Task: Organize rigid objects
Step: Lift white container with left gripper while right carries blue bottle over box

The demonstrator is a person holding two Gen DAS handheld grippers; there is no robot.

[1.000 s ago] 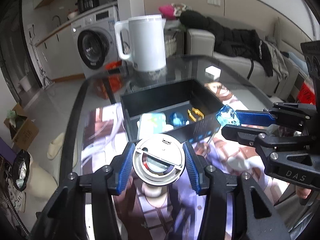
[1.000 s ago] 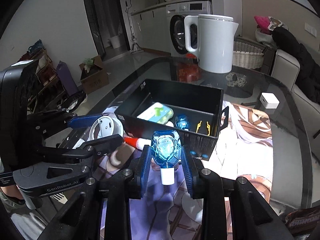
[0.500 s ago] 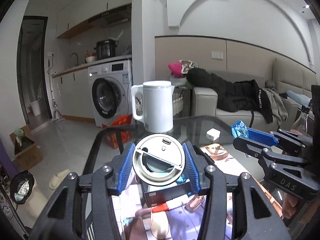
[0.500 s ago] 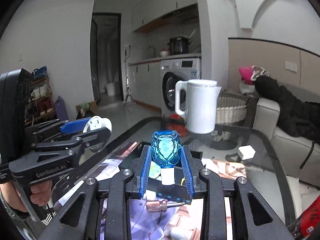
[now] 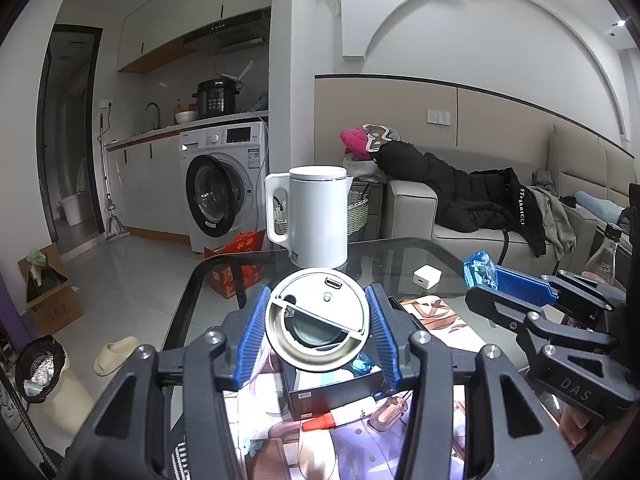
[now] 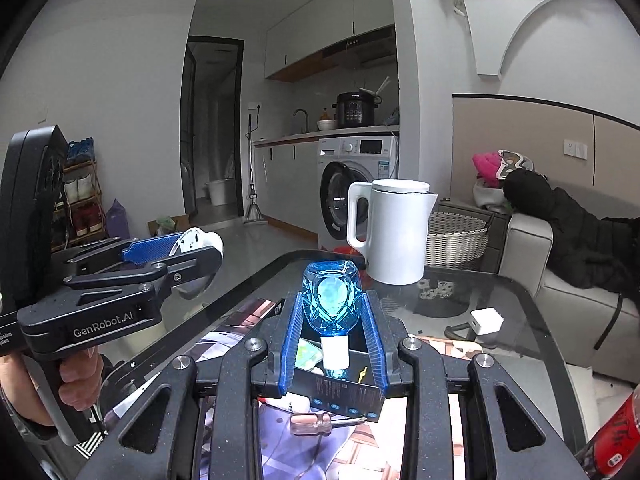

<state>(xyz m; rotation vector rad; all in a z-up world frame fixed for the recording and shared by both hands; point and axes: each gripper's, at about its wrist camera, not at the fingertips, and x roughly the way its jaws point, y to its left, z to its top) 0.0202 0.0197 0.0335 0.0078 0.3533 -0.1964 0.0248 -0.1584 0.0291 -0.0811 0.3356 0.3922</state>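
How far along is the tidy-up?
Done: a few small items already lie in the black box. In hand: left tongs clamp a round white device; right tongs clamp a blue crystal-shaped piece. Left: screwdriver and red-capped tube outside the box.

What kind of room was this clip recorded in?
Most likely a small apartment's open living and kitchen area: a washing machine under a counter with a sink, a sofa piled with clothes, and a glass table holding a kettle.

Round white disc (image 5: 317, 322) and blue faceted bottle (image 6: 332, 299) are both gripped above the black box (image 5: 336, 392)
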